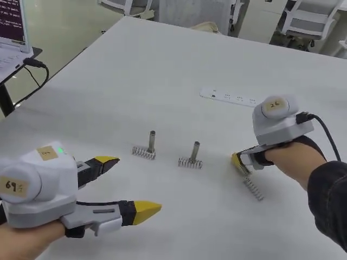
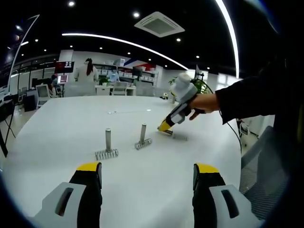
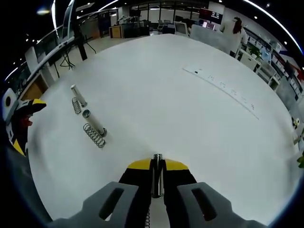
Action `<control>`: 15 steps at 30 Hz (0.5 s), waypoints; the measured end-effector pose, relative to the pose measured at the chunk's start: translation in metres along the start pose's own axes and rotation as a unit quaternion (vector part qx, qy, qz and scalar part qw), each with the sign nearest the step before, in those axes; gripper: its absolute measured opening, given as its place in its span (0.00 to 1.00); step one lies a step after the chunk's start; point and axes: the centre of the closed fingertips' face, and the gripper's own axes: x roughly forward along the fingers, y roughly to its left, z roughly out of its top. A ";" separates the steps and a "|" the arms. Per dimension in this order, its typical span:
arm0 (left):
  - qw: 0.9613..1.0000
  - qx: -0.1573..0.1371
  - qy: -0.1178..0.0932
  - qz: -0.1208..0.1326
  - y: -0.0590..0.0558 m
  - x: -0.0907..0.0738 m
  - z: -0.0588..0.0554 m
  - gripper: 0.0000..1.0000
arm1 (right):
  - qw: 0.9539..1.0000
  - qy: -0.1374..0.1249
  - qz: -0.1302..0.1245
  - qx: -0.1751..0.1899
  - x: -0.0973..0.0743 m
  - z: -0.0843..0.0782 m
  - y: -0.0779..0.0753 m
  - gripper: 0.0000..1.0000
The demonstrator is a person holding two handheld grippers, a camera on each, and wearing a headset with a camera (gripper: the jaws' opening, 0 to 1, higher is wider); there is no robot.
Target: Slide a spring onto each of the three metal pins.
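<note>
Right gripper (image 3: pixel 157 164) jaws clenching third pin (image 3: pixel 157 178), loose spring (image 1: pixel 253 188) lying just beside on desk (image 1: pixel 179 81); smooth pin possibly slipping or tilting in that pinch; left gripper (image 1: pixel 133 183) jaws hanging released.

The white bench (image 1: pixel 162 65) bears a first pin (image 1: pixel 152 140) and second pin (image 1: pixel 196 151) upright, first spring (image 1: pixel 143 153) and second spring (image 1: pixel 190 162) at their feet, third spring (image 1: pixel 253 188) apart, power strip (image 1: pixel 234 98) beyond.

Yellow-tipped left gripper (image 1: pixel 134 183) and right gripper (image 1: pixel 237 160), silver pin (image 3: pixel 157 175), grey springs (image 1: pixel 190 162) (plain white table (image 1: pixel 162 70)).
</note>
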 end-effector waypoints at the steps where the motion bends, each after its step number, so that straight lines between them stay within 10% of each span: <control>1: 1.000 0.001 0.000 0.000 0.000 0.000 0.000 0.76 | 1.000 -0.001 -0.001 0.002 -0.002 -0.001 -0.001 0.05; 15: 1.000 0.011 -0.004 -0.004 -0.006 -0.001 0.008 0.76 | 0.999 -0.028 -0.008 0.013 -0.020 0.002 -0.006 0.05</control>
